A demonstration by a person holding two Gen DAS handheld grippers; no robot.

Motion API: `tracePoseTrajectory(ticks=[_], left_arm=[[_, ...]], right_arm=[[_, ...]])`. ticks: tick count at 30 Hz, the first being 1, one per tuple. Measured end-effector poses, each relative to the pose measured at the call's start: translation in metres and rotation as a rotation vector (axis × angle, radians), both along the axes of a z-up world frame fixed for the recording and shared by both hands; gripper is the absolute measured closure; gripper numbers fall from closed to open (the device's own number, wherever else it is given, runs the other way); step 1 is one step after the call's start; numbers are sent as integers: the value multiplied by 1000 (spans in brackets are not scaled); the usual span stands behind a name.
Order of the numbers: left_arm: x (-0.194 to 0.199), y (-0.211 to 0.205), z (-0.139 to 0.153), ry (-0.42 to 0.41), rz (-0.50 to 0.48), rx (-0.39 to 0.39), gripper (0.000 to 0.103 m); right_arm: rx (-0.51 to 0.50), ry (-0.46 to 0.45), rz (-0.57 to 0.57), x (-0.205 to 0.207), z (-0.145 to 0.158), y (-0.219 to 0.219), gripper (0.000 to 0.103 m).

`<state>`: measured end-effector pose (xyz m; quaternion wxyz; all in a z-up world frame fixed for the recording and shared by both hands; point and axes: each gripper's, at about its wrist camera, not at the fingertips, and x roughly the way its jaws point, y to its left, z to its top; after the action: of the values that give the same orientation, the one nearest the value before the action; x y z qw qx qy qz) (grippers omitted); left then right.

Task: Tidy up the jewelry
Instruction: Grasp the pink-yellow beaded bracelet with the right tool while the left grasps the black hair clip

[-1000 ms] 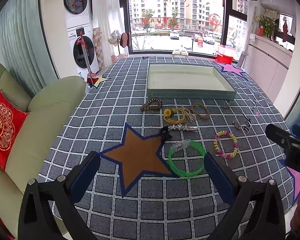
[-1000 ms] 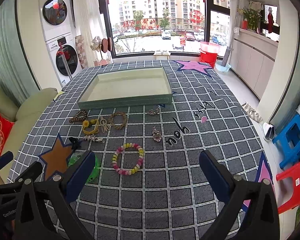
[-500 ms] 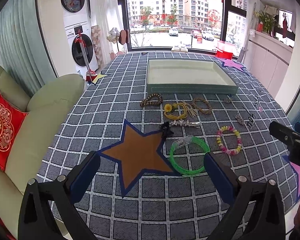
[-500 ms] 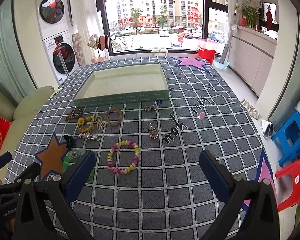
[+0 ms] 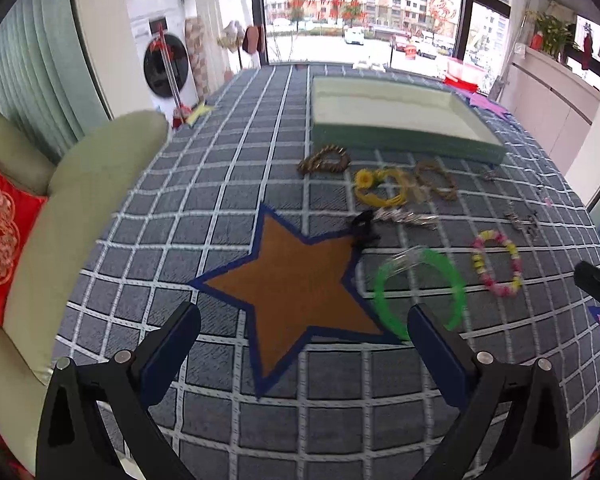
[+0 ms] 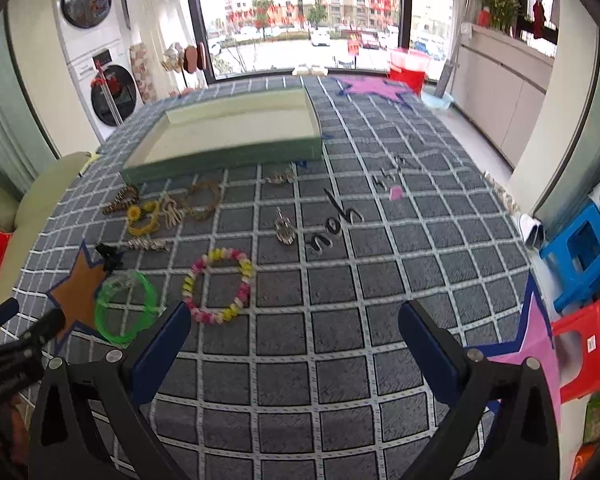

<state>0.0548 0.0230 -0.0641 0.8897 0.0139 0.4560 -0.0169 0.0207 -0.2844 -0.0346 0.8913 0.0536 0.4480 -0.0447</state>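
Jewelry lies loose on the checked tablecloth in front of an empty green tray (image 5: pixel 404 136) (image 6: pixel 220 158). A green bangle (image 5: pixel 420 292) (image 6: pixel 125 306) sits nearest my left gripper (image 5: pixel 304 344), which is open and empty above the brown star. A pink and yellow bead bracelet (image 5: pixel 498 262) (image 6: pixel 218 285) lies just ahead of my open, empty right gripper (image 6: pixel 294 340). Farther back are a brown bead bracelet (image 5: pixel 324 159), a yellow flower band (image 5: pixel 380 188), a woven ring (image 6: pixel 202 200), a silver clip (image 5: pixel 408 218), a black clip (image 6: pixel 109 256) and small silver charms (image 6: pixel 285 232).
A green sofa with a red cushion (image 5: pixel 0 232) borders the table's left edge. Blue and red plastic stools (image 6: pixel 580 256) stand on the floor at the right. Stacked washing machines (image 6: pixel 100 60) and a window lie beyond the table's far end.
Both grippers have moved forward and lower toward the jewelry, which now looks larger and nearer. Both stay open and empty; no item has shifted.
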Motion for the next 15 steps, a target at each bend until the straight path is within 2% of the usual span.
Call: tracePoseTrajectory(ticks=[7,8,10,13,15], left_arm=[[30,17,-26,71,-45,-34,3],[34,16,-30,82,-59,-45,10],[43,14,-36,105,-85,-37,16],[56,12,-38,100,-105,-14,16],[65,8,-35,89,-134,-18,16]], right_arm=[[32,107,32,17,-30,6,0],[32,119,36,21,-34,7,0],[30,142,40,28,-41,10,8],[39,177,44,41,-51,12,15],[52,174,46,48,-52,13,15]])
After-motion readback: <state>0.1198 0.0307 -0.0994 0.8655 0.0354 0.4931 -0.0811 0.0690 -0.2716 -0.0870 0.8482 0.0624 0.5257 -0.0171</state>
